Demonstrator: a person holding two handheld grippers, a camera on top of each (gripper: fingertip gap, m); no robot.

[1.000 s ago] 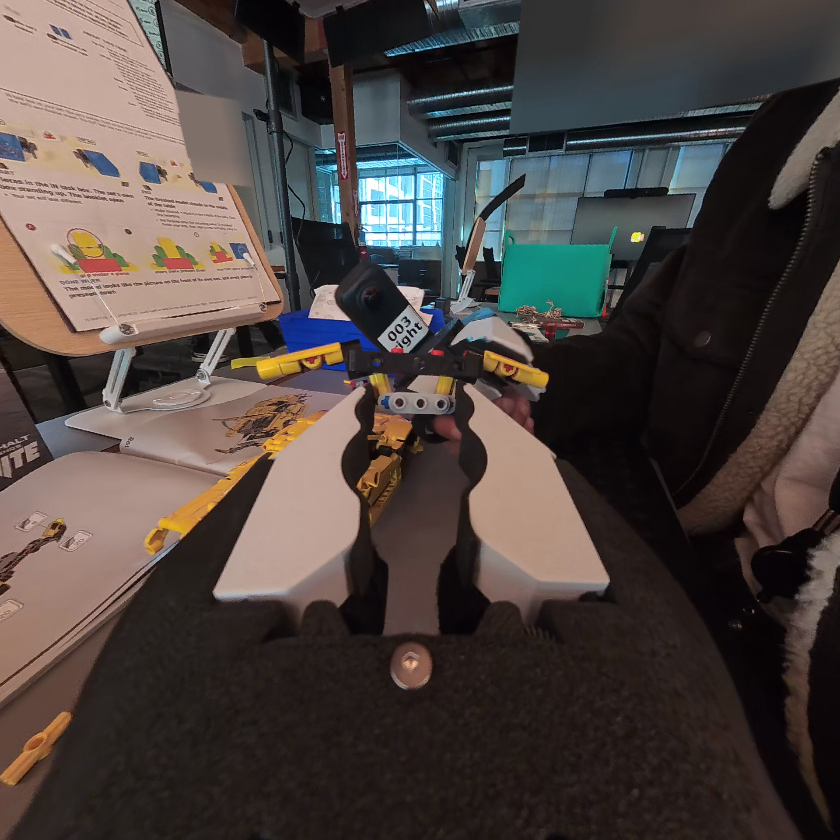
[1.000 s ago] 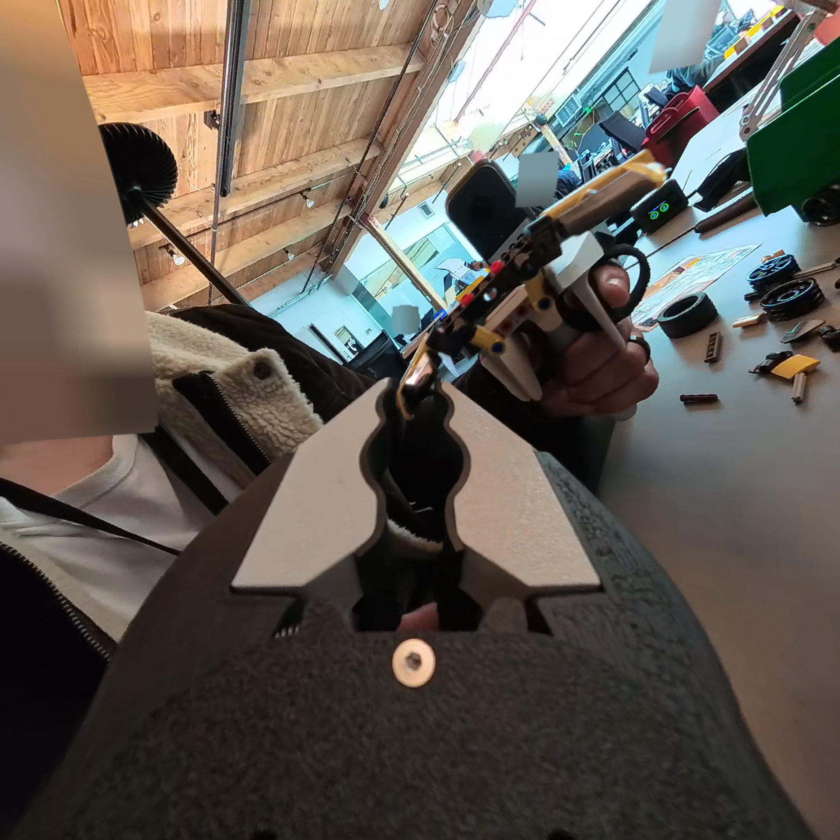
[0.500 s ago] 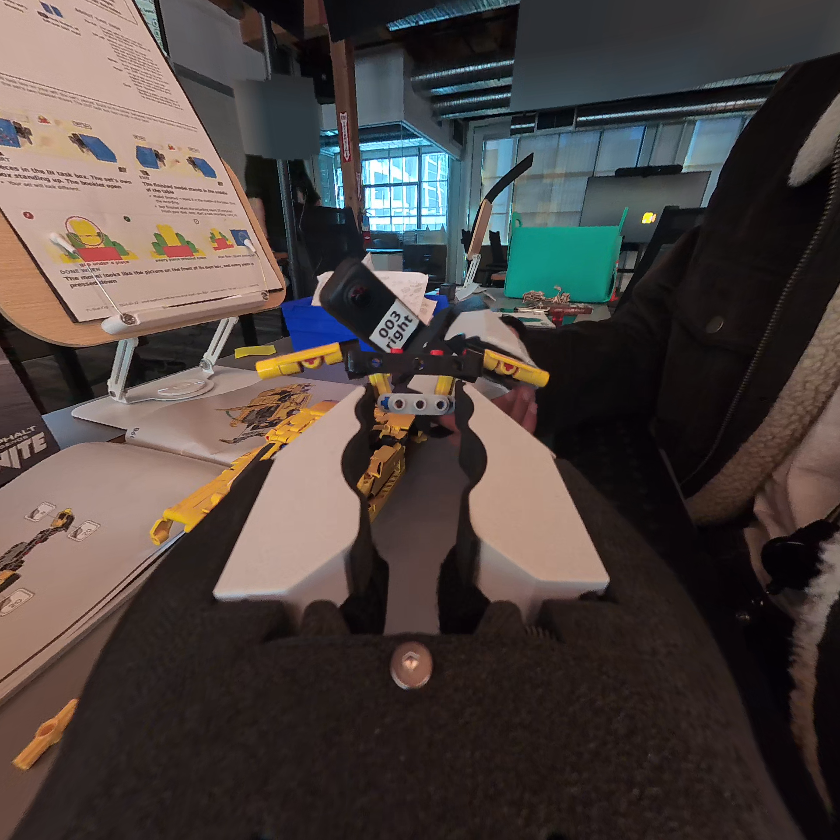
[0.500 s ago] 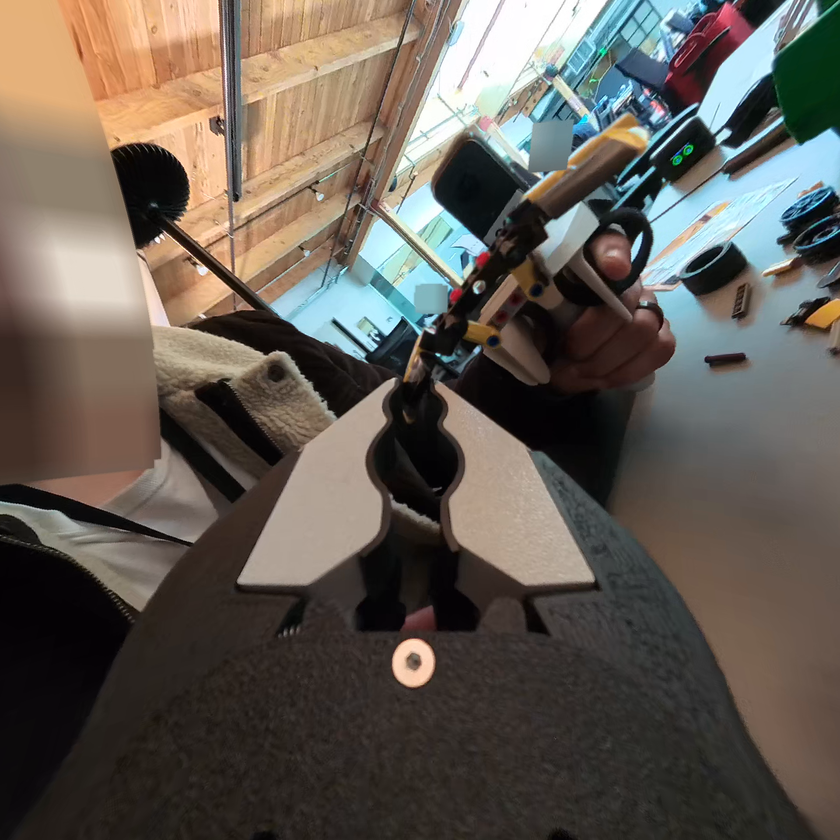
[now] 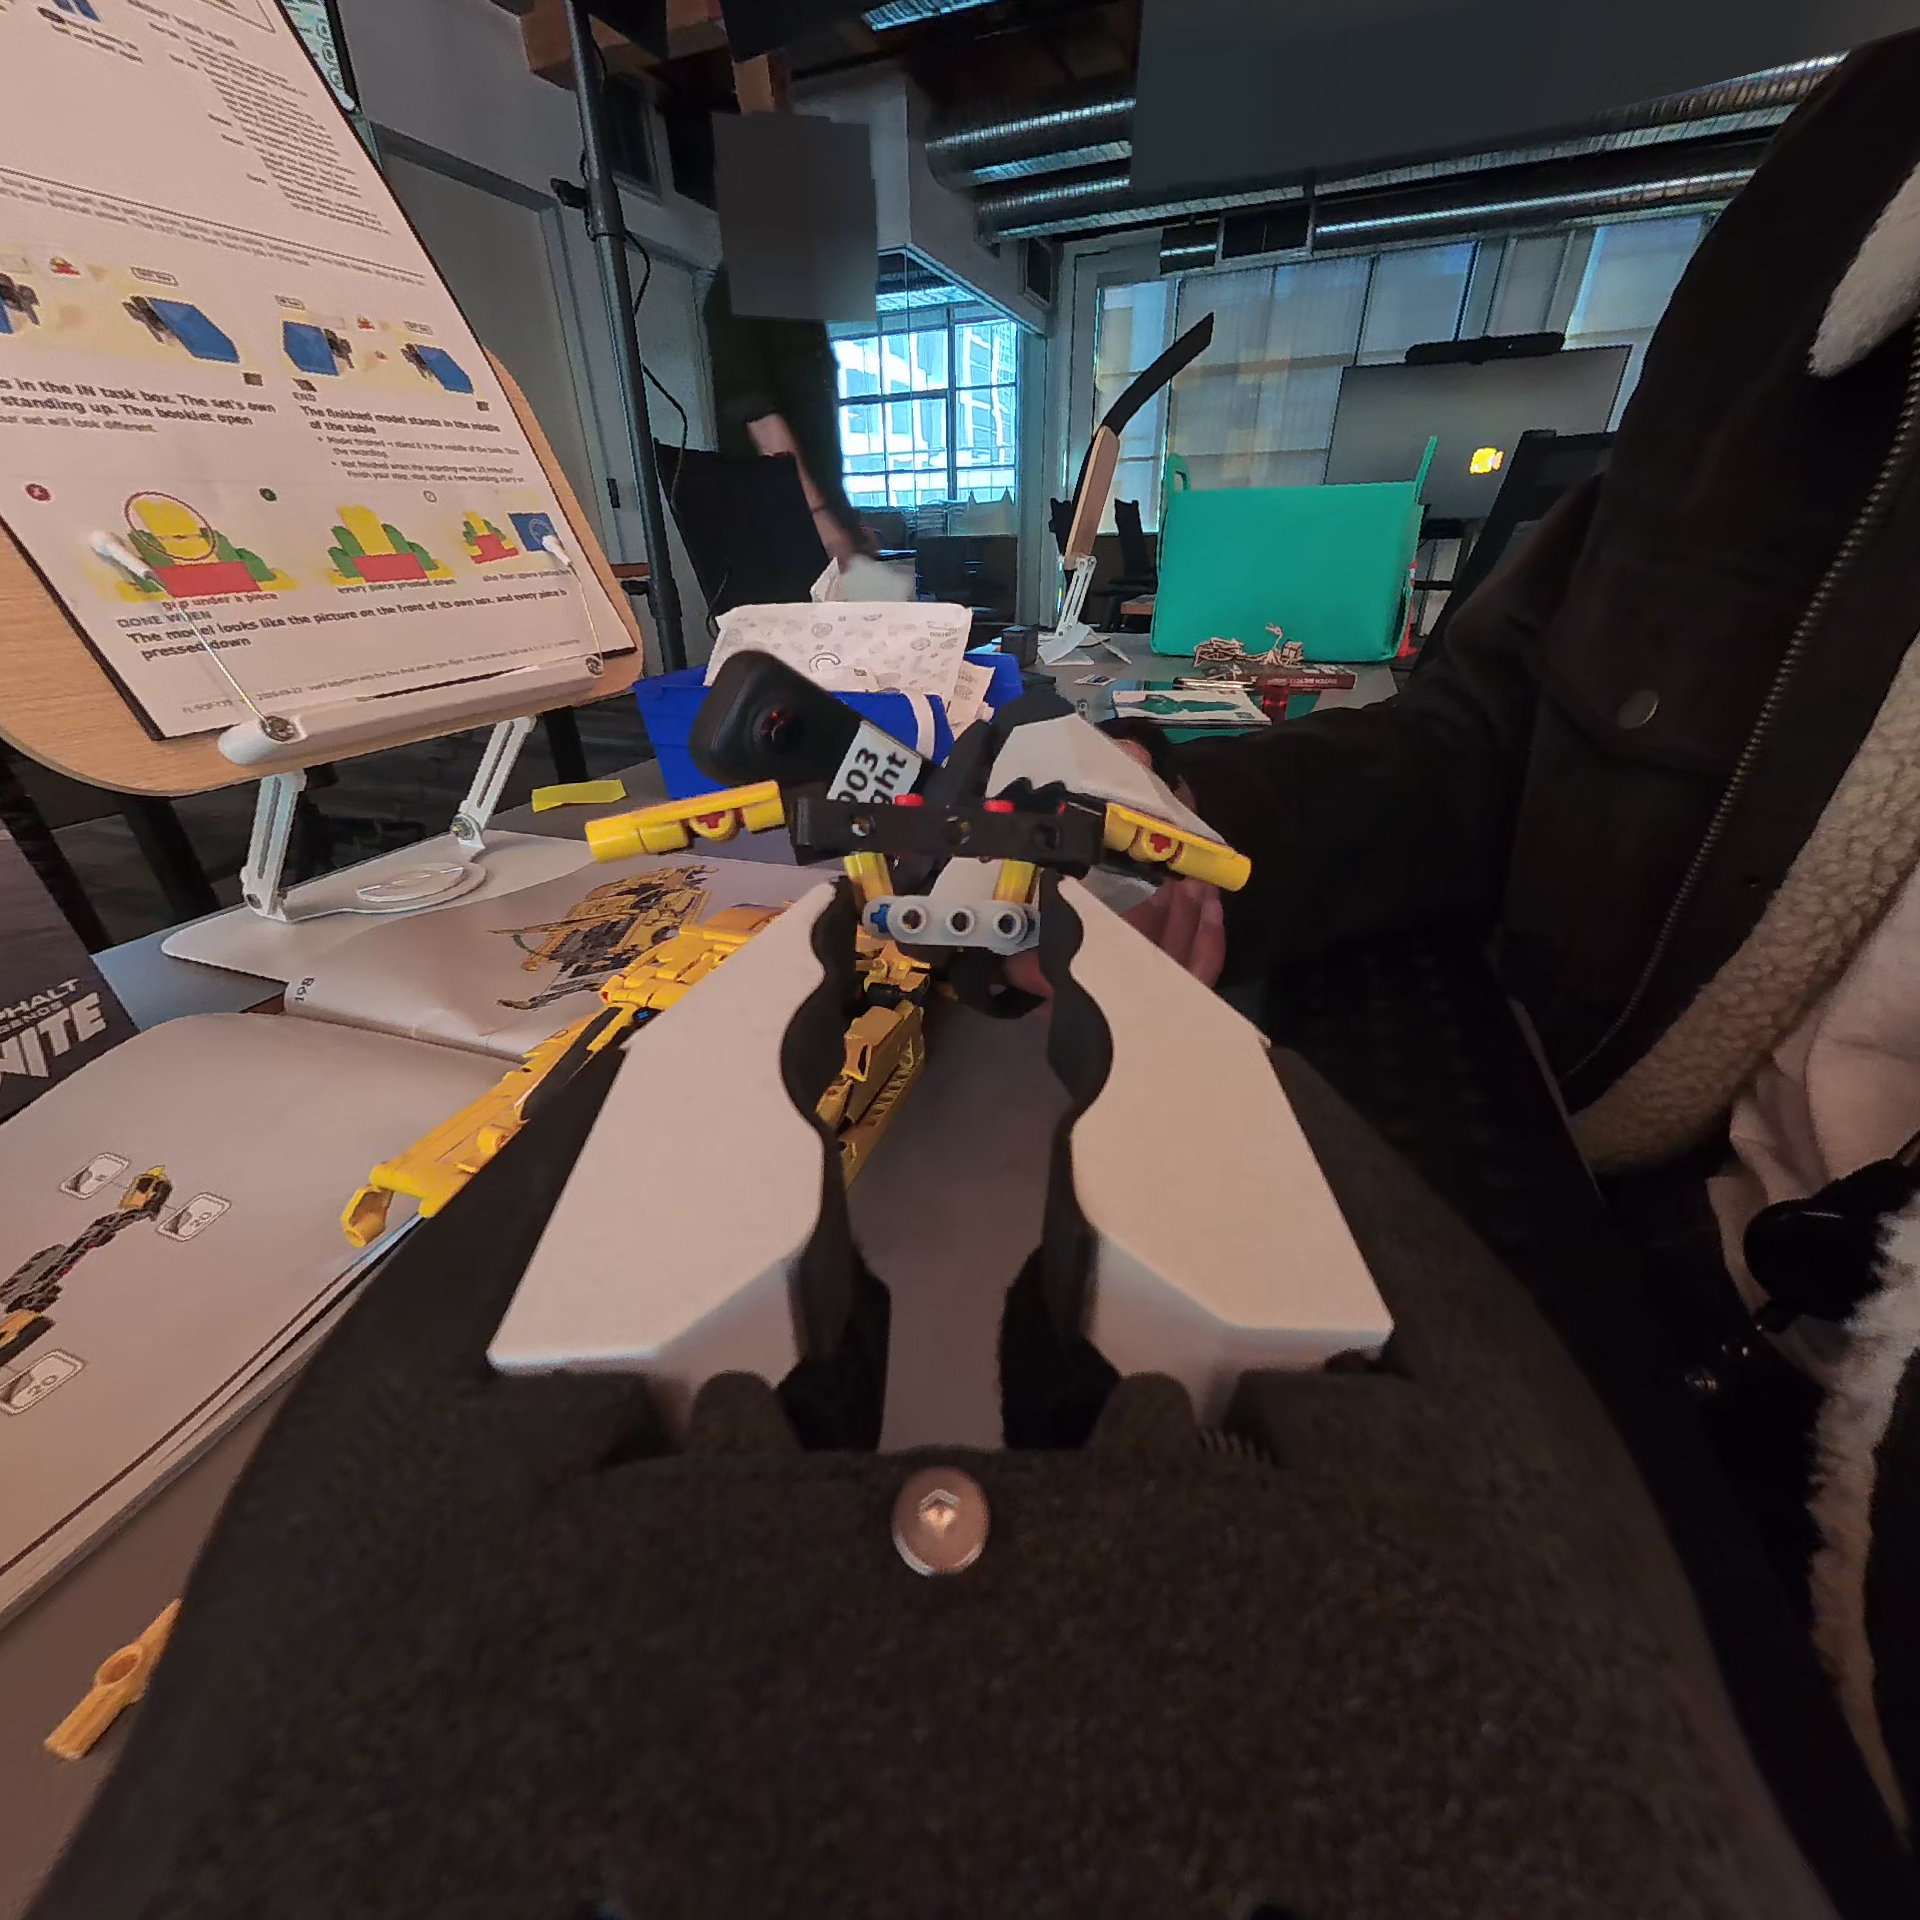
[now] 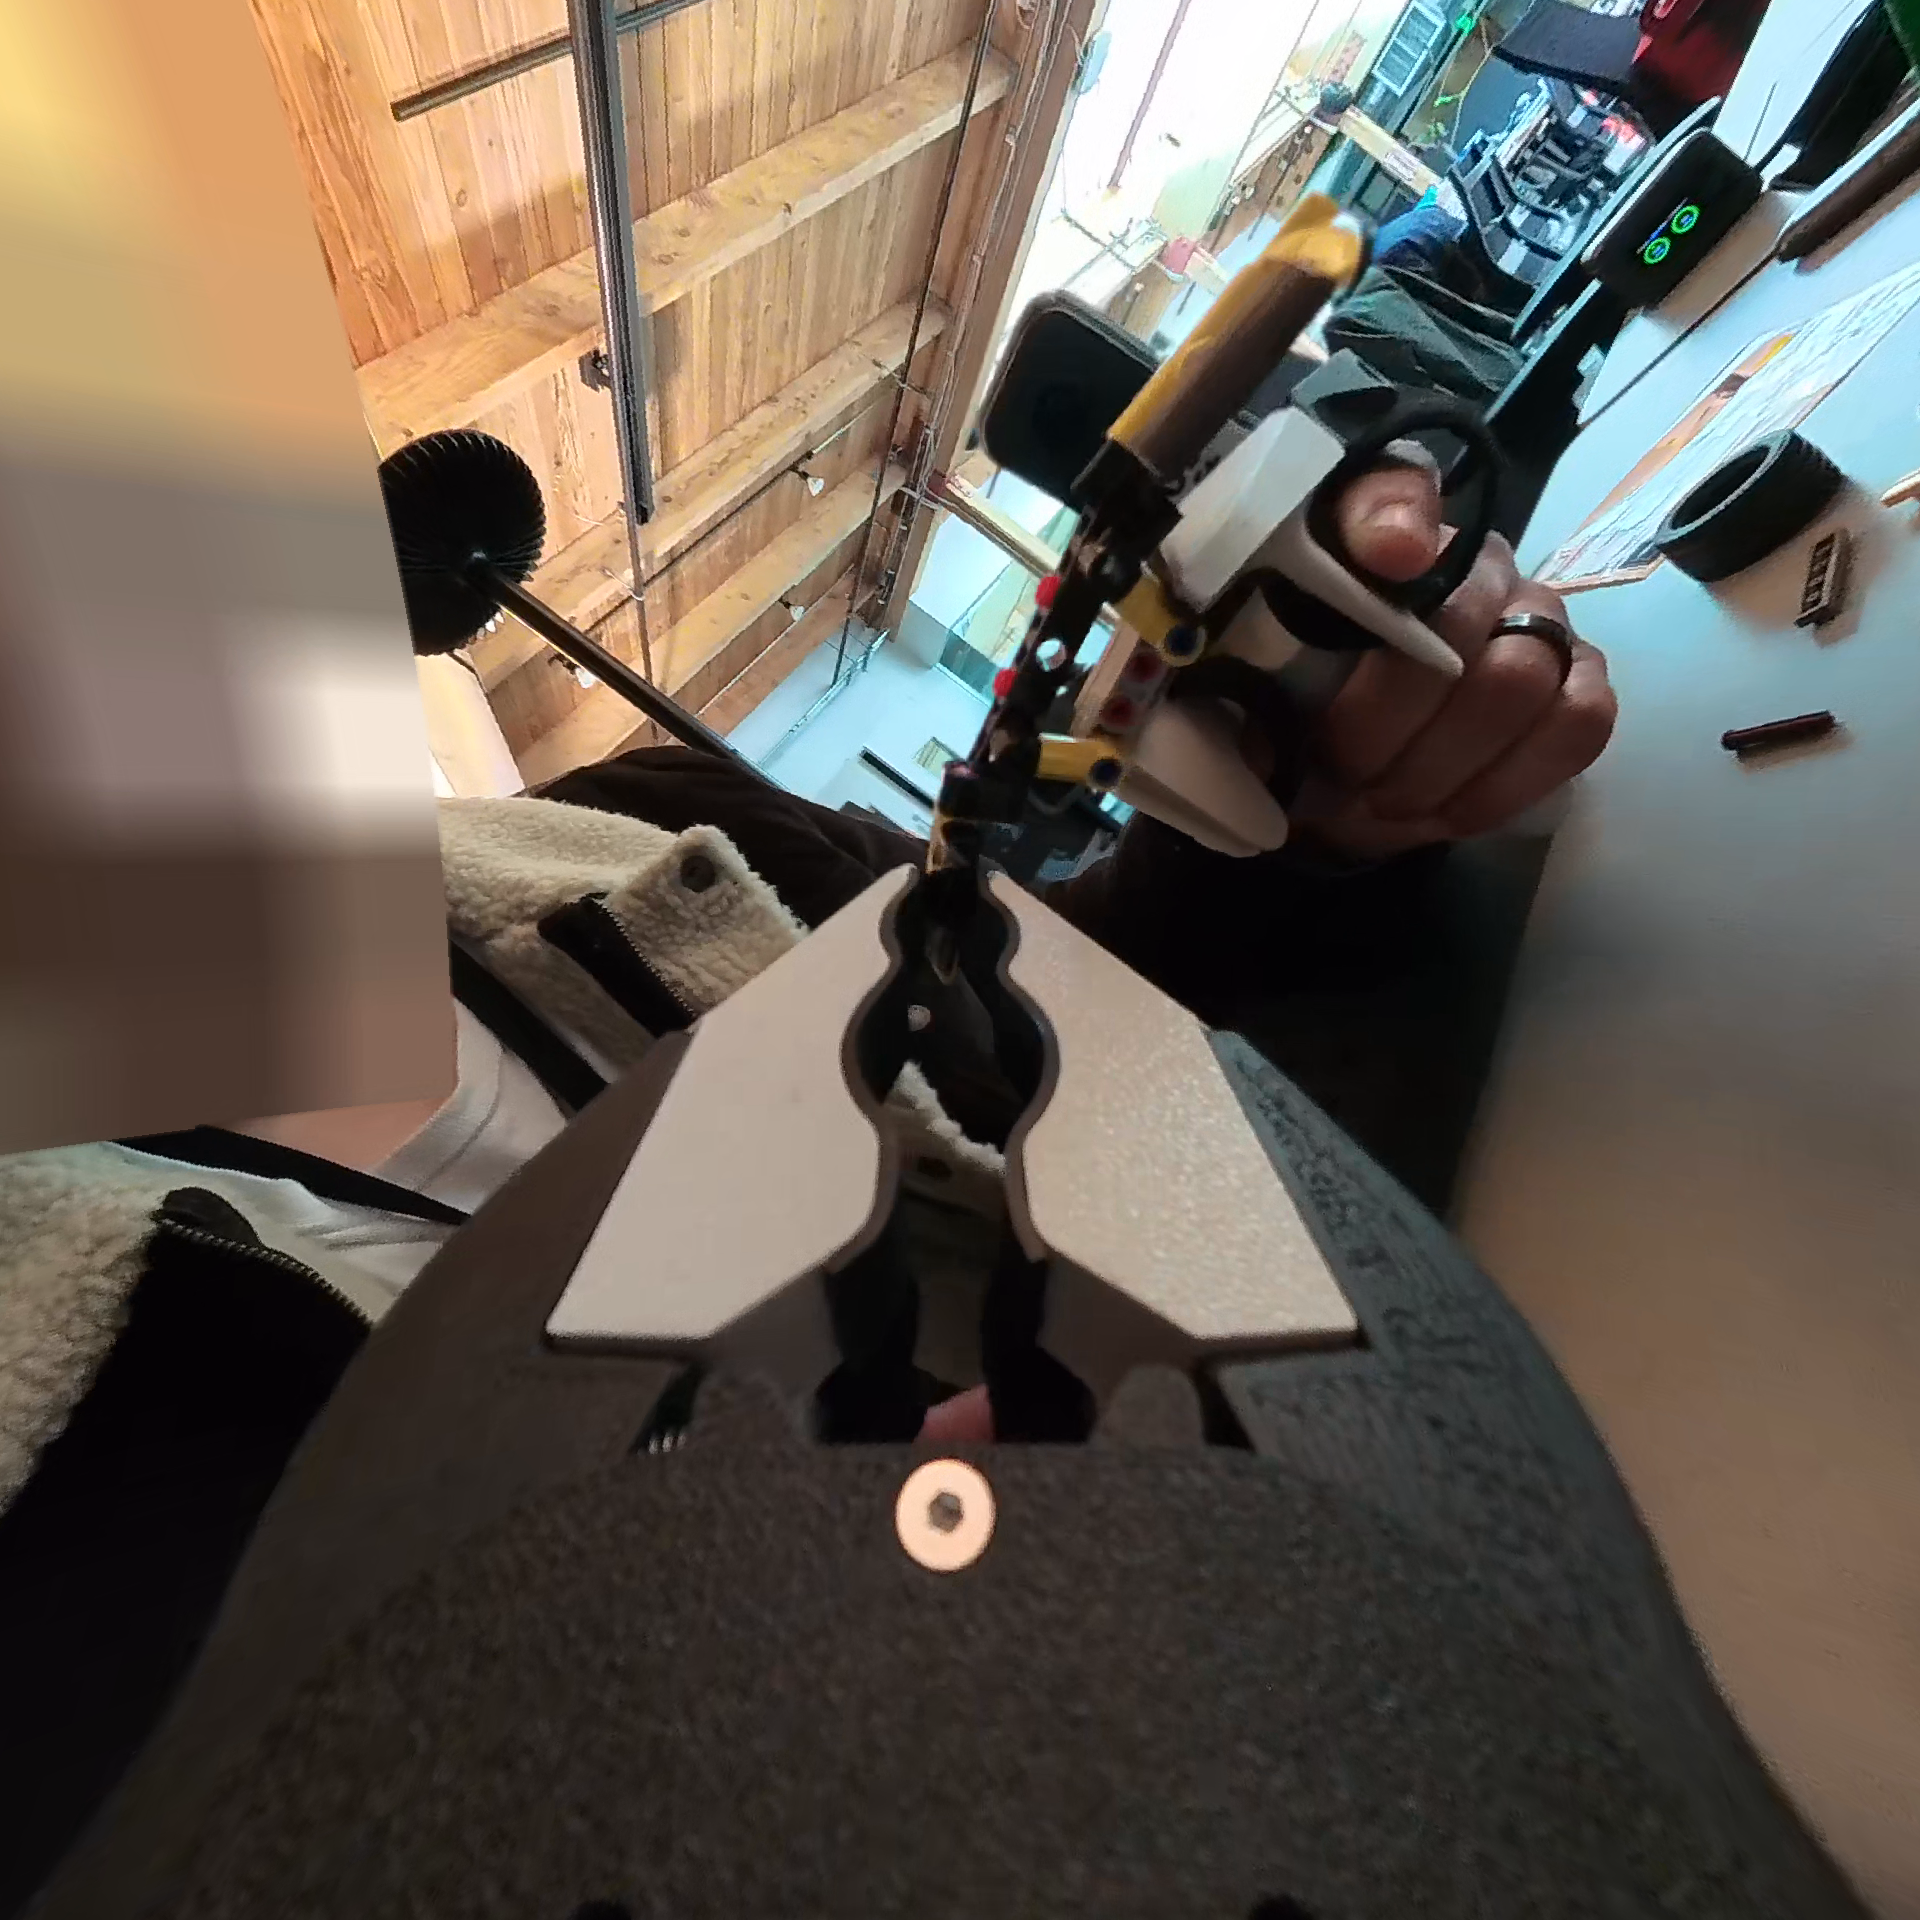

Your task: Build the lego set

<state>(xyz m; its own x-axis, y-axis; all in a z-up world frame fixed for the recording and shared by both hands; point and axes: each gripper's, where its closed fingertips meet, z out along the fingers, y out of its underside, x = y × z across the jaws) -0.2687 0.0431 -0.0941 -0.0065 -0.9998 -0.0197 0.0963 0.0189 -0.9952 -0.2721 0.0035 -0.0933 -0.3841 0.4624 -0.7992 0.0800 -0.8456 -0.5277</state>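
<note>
A small lego assembly, a black beam [image 5: 940, 828] with yellow ends and a grey three-hole beam [image 5: 951, 922] under it, is held in the air between both grippers. My left gripper [image 5: 948, 914] is shut on the grey beam. My right gripper [image 6: 951, 888] is shut on one yellow and black end of the assembly [image 6: 1049, 665], which runs up and away from it. The left gripper's white fingers [image 6: 1195, 748] show in the right wrist view, clamped on the grey beam. The right gripper [image 5: 1070, 769] shows behind the assembly in the left wrist view.
A larger yellow lego model [image 5: 665, 997] lies on the open instruction booklet [image 5: 208, 1143]. A sheet stand [image 5: 260, 416] and a blue bin [image 5: 675, 707] are behind. A loose yellow piece [image 5: 109, 1683] lies near. A tyre [image 6: 1745, 509] and a dark pin [image 6: 1777, 727] lie on the table.
The assembly has turned more upright in the right wrist view as the right gripper tilted. Both grippers have kept their hold. The left view has barely shifted.
</note>
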